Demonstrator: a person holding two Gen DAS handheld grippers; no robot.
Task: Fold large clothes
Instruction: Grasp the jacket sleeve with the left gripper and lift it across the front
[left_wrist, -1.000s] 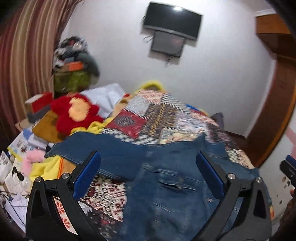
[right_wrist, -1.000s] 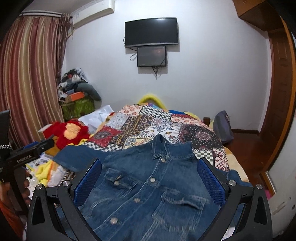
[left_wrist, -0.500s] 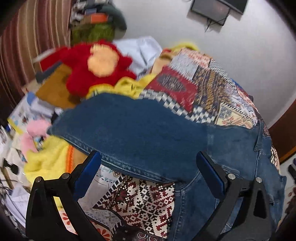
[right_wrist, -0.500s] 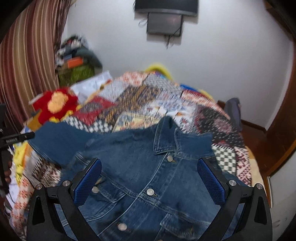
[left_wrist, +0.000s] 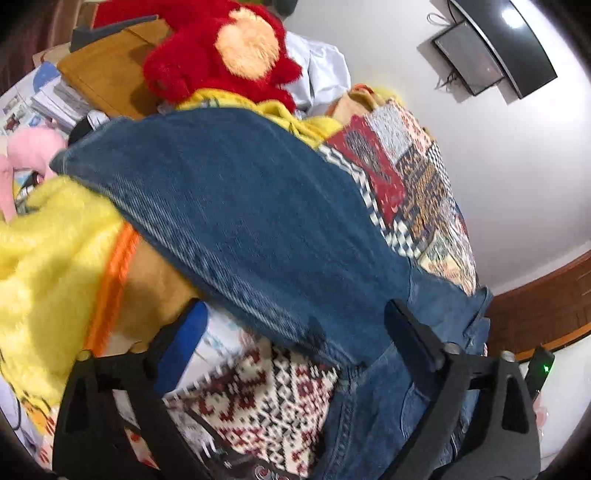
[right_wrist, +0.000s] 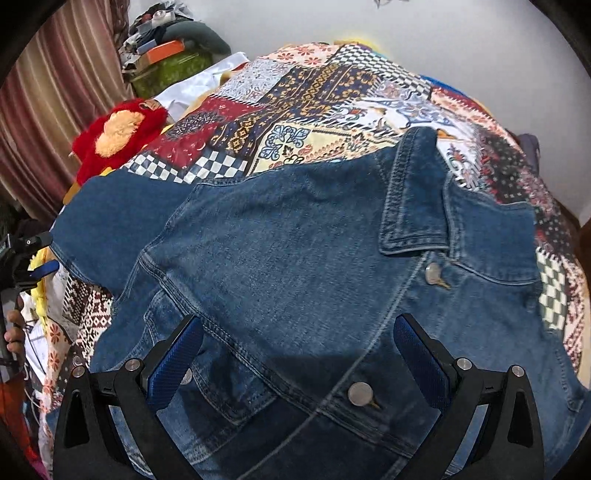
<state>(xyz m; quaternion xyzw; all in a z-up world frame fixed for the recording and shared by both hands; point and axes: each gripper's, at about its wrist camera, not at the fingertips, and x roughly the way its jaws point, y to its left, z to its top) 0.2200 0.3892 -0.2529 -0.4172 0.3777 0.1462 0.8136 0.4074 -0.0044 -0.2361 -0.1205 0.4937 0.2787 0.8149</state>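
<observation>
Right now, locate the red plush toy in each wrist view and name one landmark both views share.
Left wrist: the red plush toy sits top centre, beyond the denim jacket's sleeve.
Right wrist: the toy lies at the left edge, beside the patchwork bedspread.
Shared landmark: the sleeve, stretched towards the toy in both views.

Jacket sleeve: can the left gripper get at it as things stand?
Probably yes. The left gripper hangs just over the denim jacket's sleeve, jaws closing, its lower edge between them but not yet pinched. Nothing lies over it; only the yellow plush crowds its cuff end.
</observation>
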